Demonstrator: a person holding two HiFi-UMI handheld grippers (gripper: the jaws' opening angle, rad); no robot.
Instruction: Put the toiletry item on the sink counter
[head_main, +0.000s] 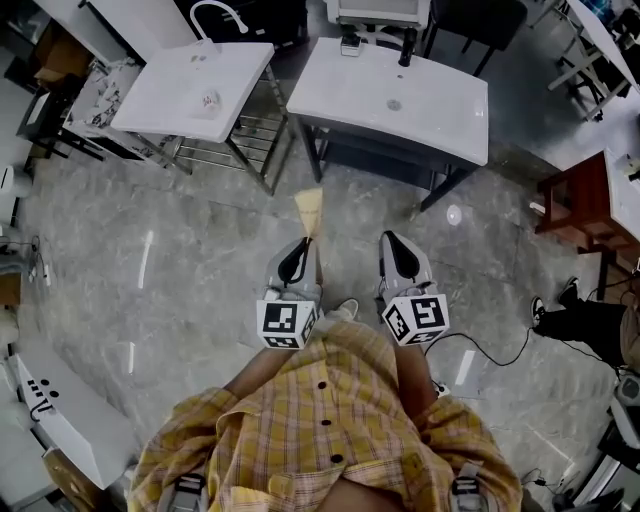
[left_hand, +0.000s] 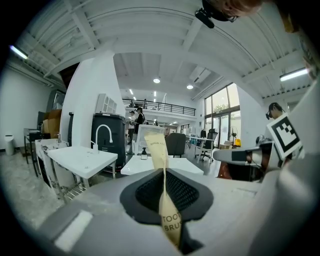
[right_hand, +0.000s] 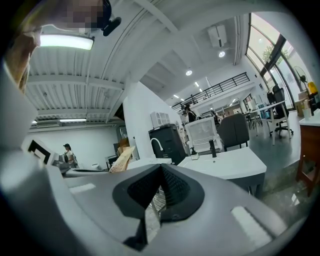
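So, L gripper (head_main: 297, 258) is clamped tight on the toiletry item, a flat yellowish toothbrush packet (left_hand: 157, 150). Pads are nearly together w/ only the thin sleeve between them. The packet's long axis runs along the jaws: one end sits deep in the grip, the other pokes out fwd past the tips, towards the sinks. R gripper (head_main: 400, 255) sits just beside it on the R, jaws together, nothing in them.

Key relation: the item is already in hand, so what counts is where the target lies. The nearer sink counter (head_main: 445, 115) is ahead of both grippers and a bit to the R of the L one, well apart from it, w/ bare floor between. A second sink (head_main: 165, 95) w/ a curved tap is ahead and to the L, about as far off.

Judgement: carry phase, not placing yet. L does the job; R isn't needed. Next move probably means walking fwd, reaching out over the flat rim beside the basin, lowering the packet so it lies flat, then opening.
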